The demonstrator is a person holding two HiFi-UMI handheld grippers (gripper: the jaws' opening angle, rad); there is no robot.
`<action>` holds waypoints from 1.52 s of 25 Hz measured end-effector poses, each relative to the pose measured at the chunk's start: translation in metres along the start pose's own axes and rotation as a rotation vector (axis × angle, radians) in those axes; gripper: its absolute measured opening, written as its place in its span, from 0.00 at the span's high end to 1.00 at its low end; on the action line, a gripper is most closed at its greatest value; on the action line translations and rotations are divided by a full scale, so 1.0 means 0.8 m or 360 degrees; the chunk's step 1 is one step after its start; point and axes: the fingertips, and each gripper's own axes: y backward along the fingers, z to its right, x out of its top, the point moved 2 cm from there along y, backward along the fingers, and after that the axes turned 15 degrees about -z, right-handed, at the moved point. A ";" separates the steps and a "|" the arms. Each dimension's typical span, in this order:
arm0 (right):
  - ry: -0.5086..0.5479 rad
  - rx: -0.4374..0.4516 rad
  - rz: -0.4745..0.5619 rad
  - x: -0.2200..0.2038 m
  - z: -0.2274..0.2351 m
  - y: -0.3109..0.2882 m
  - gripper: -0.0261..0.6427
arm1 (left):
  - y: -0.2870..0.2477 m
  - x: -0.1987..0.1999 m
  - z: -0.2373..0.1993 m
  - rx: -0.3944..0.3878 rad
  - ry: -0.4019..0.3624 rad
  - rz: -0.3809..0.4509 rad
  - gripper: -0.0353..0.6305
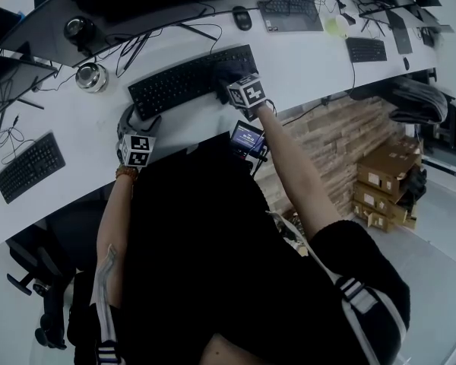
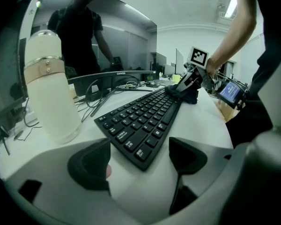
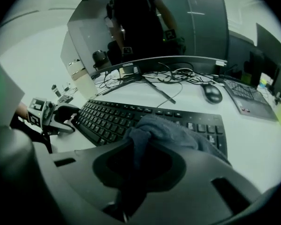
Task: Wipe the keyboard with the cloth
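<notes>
- Two grippers are at the black keyboard (image 1: 175, 86), which lies slantwise on the white surface (image 1: 304, 63). A mouse (image 3: 212, 93) sits beyond its far right end and a pale bottle (image 2: 49, 86) stands near its left end.
- The right gripper (image 3: 138, 159) has its jaws clamped together on a bunched grey cloth (image 3: 171, 132). The loose part of the cloth lies on the keys at the right part of the keyboard.
- The left gripper (image 2: 139, 159) sits at the keyboard's left end with its jaws apart. The near left corner of the keyboard lies between them, and the pads do not appear to press on it.
- The step in hand looks like a wiping stroke along the key rows.
- To do it well, keep the right grip tight so the cloth does not slip out, and tilt the gripper so that fabric, not jaw tips, meets the keys.
- Press lightly, so the keys are brushed rather than punched down, and run with the rows in overlapping passes from the right end toward the left.
- The keyboard is light and may slide under a sideways stroke. The left gripper is well placed to brace that corner.
- Which rows are already clean cannot be told.
</notes>
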 end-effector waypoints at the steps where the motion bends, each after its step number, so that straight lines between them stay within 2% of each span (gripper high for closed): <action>1: 0.0048 0.0016 -0.0003 0.002 -0.010 -0.003 0.89 | -0.001 -0.001 0.000 -0.0004 0.0003 -0.0007 0.37; 5: 0.0183 0.0036 -0.0010 0.010 -0.042 -0.013 0.89 | 0.000 0.001 -0.001 0.0007 0.0000 0.0005 0.37; 17: 0.0330 0.0028 -0.0002 0.010 -0.048 -0.012 0.89 | -0.001 -0.001 0.000 0.0009 0.0012 -0.0001 0.37; 24: 0.0536 0.0092 -0.0017 0.017 -0.076 -0.019 0.89 | 0.001 0.003 -0.001 0.0015 0.0009 0.0013 0.37; 30: 0.0503 0.0128 -0.0012 0.019 -0.075 -0.019 0.89 | 0.000 0.002 -0.002 0.0018 0.0015 0.0012 0.37; 38: 0.0412 0.0278 0.0009 0.023 -0.076 -0.022 0.89 | 0.001 0.003 -0.002 0.0021 0.0022 0.0012 0.37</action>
